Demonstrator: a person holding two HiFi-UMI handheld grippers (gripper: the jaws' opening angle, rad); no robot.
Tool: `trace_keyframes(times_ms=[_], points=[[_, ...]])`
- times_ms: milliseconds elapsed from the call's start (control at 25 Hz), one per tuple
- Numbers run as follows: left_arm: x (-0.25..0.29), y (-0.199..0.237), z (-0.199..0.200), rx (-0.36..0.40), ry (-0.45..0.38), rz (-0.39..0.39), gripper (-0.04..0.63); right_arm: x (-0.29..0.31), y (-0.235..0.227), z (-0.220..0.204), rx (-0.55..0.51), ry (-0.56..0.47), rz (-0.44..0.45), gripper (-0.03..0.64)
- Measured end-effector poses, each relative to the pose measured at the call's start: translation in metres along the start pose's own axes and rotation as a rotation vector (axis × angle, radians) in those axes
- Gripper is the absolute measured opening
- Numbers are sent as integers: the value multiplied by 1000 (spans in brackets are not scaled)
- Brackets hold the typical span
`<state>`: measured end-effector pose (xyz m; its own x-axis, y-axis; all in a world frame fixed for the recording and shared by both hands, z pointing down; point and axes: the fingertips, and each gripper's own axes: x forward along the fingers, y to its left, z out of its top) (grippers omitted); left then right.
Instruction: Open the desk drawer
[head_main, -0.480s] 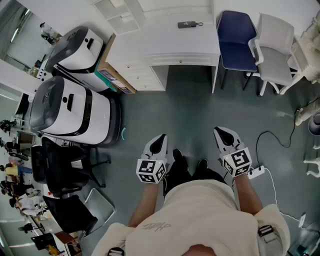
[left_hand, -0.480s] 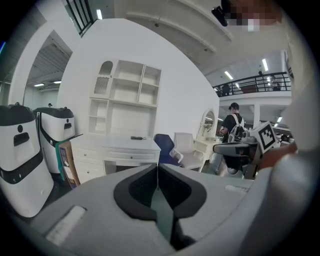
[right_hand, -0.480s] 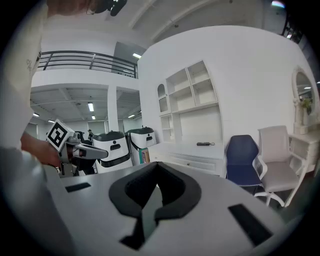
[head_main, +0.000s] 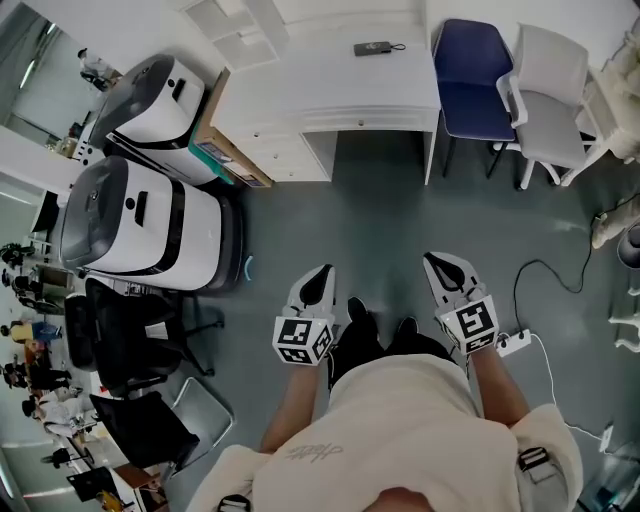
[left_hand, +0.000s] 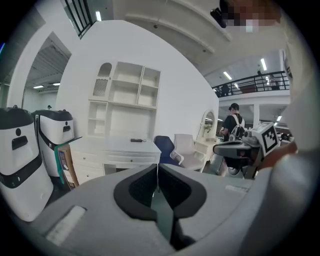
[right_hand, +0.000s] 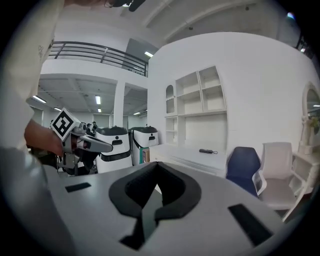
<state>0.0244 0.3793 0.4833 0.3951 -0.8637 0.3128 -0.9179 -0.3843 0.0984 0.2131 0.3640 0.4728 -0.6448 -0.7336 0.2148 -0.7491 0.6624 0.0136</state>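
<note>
— Logging the tools first: what state are they in?
— Left gripper (head_main: 320, 276): pads pressed together, nothing between them. Right gripper (head_main: 443, 266): likewise closed and empty. Both are held low in front of the body, side by side and pointing toward the desk (head_main: 330, 75), probably a carrying posture, since nothing is within reach.

— Item, task object?
— Desk drawer (head_main: 365, 121): the shallow front under the white top, shut. It sits across the bare floor (head_main: 370, 230), well apart from both grippers. A stack of further drawers (head_main: 275, 150) stands on the desk's left side, also shut.

— Other entries?
— One small dark device (head_main: 373, 48) lies on the desktop. A blue chair (head_main: 472, 75) stands just beside the desk's right leg, with a white chair (head_main: 548, 100) next to it. Two white machines (head_main: 150, 215) are parked off to the left.

— Condition of the task?
— Not begun, by my reading. The approach comes first, and one pair of jaws must open before it can take the knob.

— Hazards?
— The blue chair crowds the desk's right side, so the middle line looks freer.
</note>
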Motion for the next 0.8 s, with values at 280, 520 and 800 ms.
trace_keyframes(times_ms=[280,520,800], points=[[9,2,-5,-15,32,-3,18,9,-5,-1,21,1,17,2],[20,7,-3,-12,33,-8,17,12,-15,-6,49,20,7,2],[40,23,21,-11,0,-28,17,31,-22,11,13,30,5,3]])
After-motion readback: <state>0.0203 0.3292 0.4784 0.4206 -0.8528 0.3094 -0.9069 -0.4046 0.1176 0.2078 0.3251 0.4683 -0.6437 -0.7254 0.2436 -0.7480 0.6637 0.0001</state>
